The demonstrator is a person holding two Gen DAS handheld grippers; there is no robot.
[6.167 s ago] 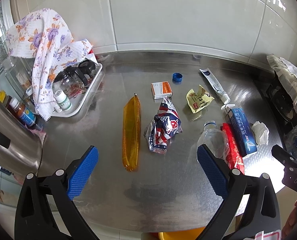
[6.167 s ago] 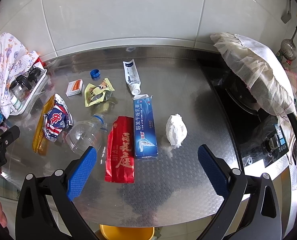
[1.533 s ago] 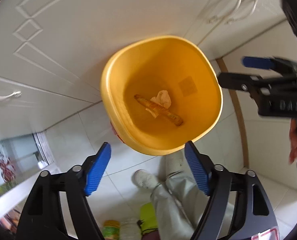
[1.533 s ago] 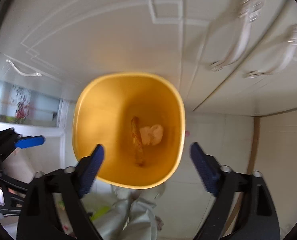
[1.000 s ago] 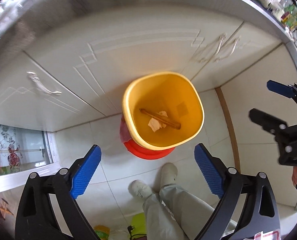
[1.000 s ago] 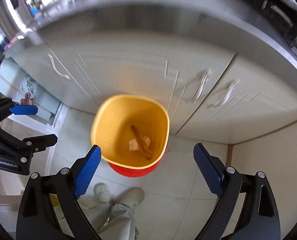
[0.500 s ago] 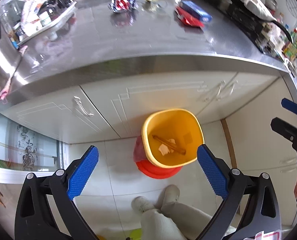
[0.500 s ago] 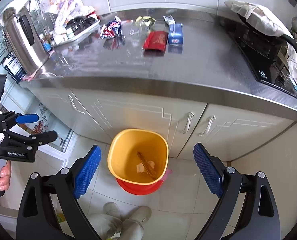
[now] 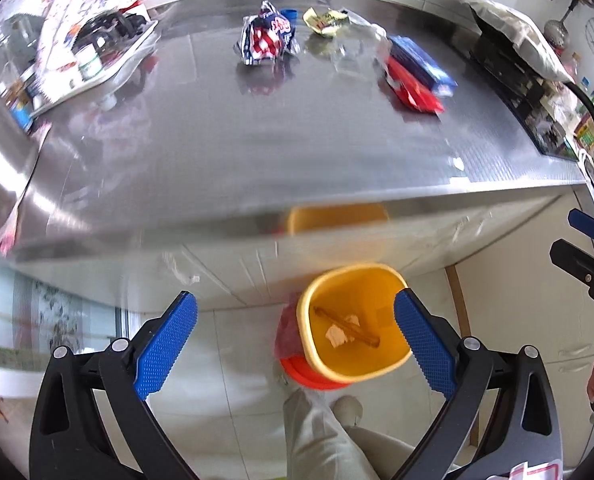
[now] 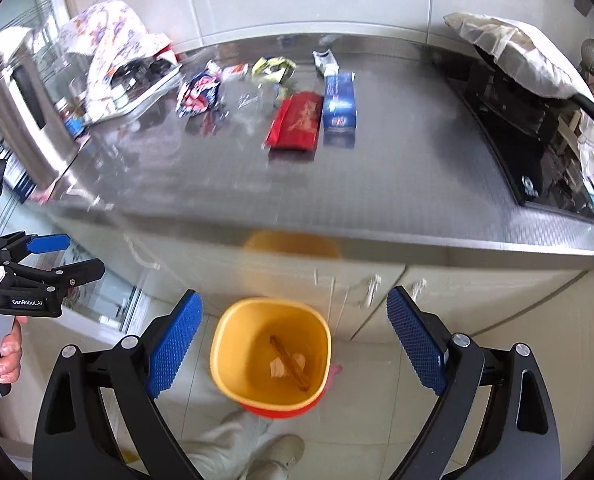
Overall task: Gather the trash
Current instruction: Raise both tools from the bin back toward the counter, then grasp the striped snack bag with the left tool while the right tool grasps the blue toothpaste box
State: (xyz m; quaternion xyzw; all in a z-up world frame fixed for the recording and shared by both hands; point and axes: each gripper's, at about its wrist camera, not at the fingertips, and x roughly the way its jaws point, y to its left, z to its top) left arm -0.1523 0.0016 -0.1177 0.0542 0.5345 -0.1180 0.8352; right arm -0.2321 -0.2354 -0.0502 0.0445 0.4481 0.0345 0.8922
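both grippers agape (empty) — above bin (image 9: 381, 280)

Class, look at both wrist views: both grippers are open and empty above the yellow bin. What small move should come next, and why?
Probably bring the right gripper forward over the counter toward the red packet. Both it and the left gripper are open and hold nothing, the yellow bin already holds a stick and a tissue, and wrappers, the packet and a blue box lie uncollected on the counter.

- The bin (image 10: 271, 354) stands on the floor, near the counter (image 10: 377, 184).
- A wrapper (image 10: 289, 362) and tissue (image 10: 277, 367) lie in it.
- A packet (image 10: 297, 122) lies left of a box (image 10: 339, 100) on the counter.
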